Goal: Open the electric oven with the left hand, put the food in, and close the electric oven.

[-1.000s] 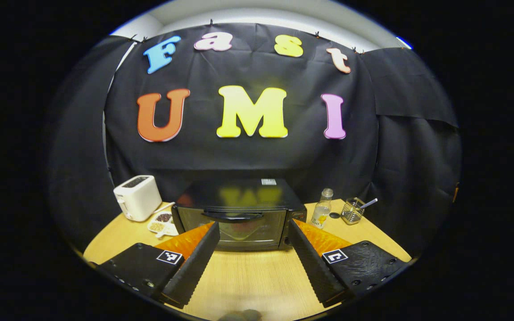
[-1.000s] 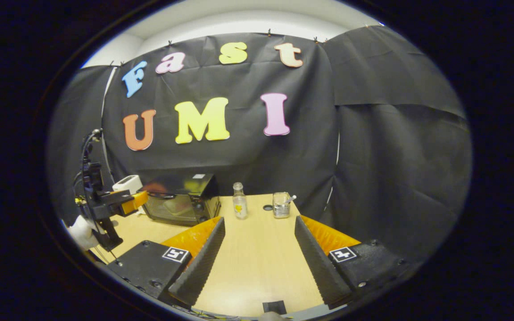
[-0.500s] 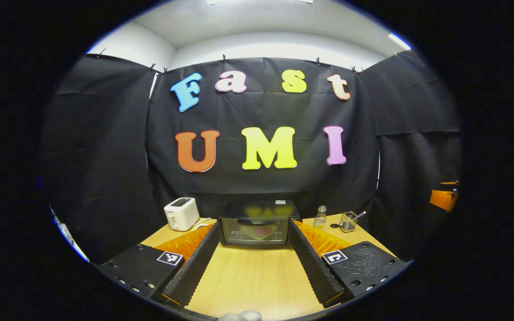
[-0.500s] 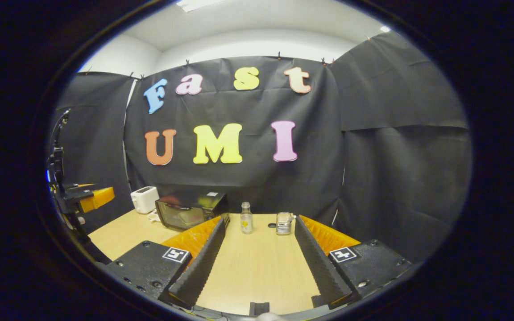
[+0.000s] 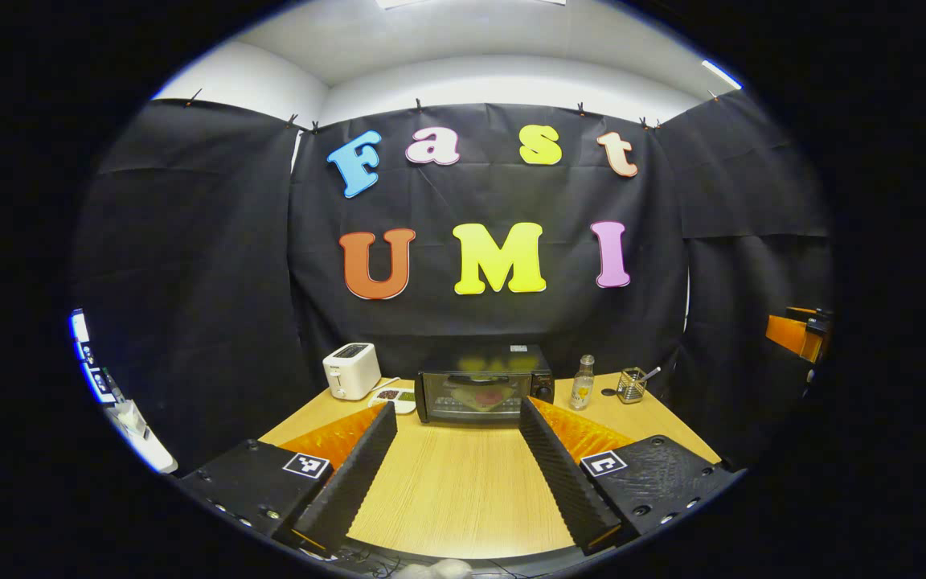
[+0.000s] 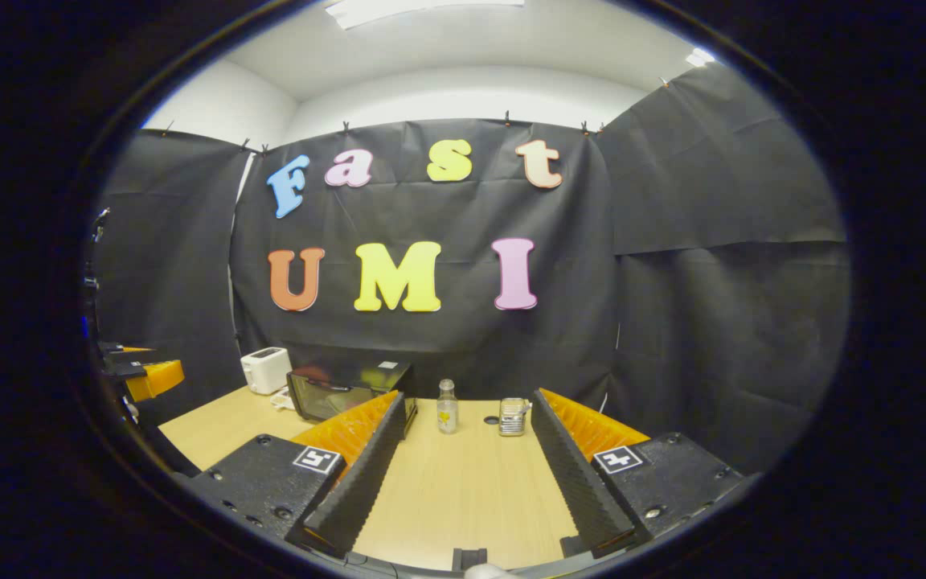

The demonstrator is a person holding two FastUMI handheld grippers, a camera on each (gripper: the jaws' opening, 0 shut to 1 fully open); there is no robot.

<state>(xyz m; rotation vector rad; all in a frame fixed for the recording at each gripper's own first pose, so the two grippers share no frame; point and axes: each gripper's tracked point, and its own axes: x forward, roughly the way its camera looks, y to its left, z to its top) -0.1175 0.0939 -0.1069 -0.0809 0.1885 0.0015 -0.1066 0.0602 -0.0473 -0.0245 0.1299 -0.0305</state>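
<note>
Electric oven sitting door-shut at table's far edge, food showing through glass. Left gripper, right gripper both gaping, empty, hovering well short of oven. Risk: latch not fully seating, door drifting open.

Sitting on one wooden table: one oven at twelve o'clock, one toaster at eleven, one dish beside it, one bottle at one o'clock, one wire cup holding one spoon.
</note>
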